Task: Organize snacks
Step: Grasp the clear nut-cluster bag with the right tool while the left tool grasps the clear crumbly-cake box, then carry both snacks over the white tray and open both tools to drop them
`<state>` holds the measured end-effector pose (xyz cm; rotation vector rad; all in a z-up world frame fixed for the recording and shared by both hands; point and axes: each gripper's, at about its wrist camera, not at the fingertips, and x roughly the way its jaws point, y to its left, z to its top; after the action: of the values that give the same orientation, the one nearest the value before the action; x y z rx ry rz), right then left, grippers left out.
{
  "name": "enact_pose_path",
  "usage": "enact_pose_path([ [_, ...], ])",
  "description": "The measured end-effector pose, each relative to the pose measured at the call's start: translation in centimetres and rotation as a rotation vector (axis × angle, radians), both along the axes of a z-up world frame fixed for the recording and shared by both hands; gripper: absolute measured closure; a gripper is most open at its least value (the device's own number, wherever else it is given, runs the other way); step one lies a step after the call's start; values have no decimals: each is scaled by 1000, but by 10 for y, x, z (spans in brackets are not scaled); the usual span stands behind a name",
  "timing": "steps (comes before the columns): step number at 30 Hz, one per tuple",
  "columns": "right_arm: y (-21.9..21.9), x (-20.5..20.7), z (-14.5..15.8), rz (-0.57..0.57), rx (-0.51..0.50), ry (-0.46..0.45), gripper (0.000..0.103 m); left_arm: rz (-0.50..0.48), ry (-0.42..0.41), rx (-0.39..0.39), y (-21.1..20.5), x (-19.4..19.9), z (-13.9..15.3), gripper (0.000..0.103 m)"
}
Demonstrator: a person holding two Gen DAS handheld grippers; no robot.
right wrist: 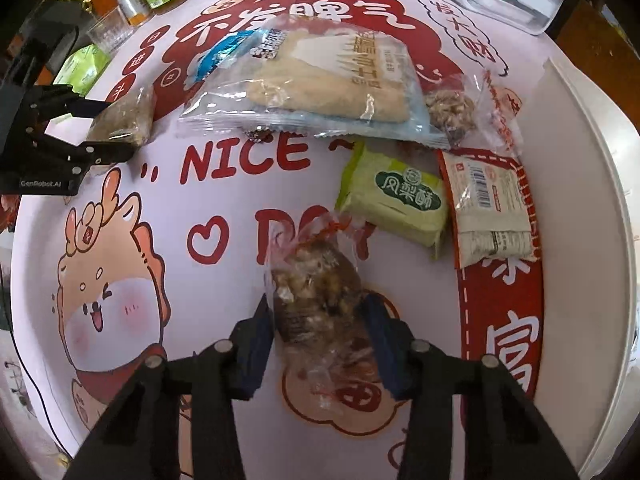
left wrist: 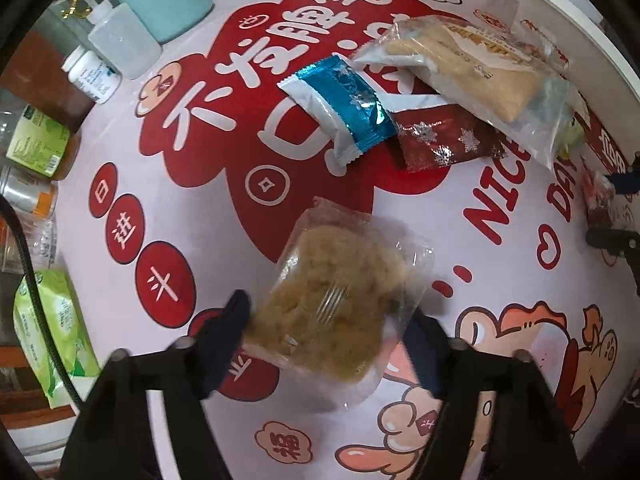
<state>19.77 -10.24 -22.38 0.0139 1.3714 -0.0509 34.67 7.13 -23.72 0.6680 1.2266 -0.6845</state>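
Left gripper (left wrist: 328,332) points almost straight down at the printed mat (left wrist: 224,216); its blue pads (left wrist: 236,320) press both sides of a clear-wrapped golden crumbly cake (left wrist: 332,308), pinching it across the short width, probably so the flat packet lifts without folding; beyond its tips lie the blue-and-white sachet (left wrist: 340,108) and, right of that, the red snowflake sachet (left wrist: 444,140), partly under the large pale bread bag (left wrist: 468,64); the heap is still loose.

Right gripper (right wrist: 320,320) also aims down; its pads (right wrist: 260,332) are closed on a clear bag of brown nutty pieces (right wrist: 316,292), gripped mid-body, the twisted top free ahead; just past the tips, to the right, sit the green pastry packet (right wrist: 396,204) and the barcode packet (right wrist: 492,208), the latter near the white tray wall (right wrist: 592,184), a likely destination; bread bag farther off; far left, the other gripper with its cake.
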Motion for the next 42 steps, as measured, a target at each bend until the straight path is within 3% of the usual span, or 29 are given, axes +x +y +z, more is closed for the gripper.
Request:
enact_pose_path([
  [10,2,-21,15,5,20,-33,59,141,-10,-26,2,-33,14,39],
  [17,0,-44,42,6,44,-90,59,232,-31,-94,-3,-87,54,39],
  [25,-12,-78,83,-2,75,-178,59,335,-47,-223,-20,-159,106,39],
  [33,-61,-118,131,-39,104,-296,59,383,-83,-308,-68,-201,143,39],
  [42,-170,-145,170,-87,81,-386,59,376,-150,-339,-174,-226,183,39],
])
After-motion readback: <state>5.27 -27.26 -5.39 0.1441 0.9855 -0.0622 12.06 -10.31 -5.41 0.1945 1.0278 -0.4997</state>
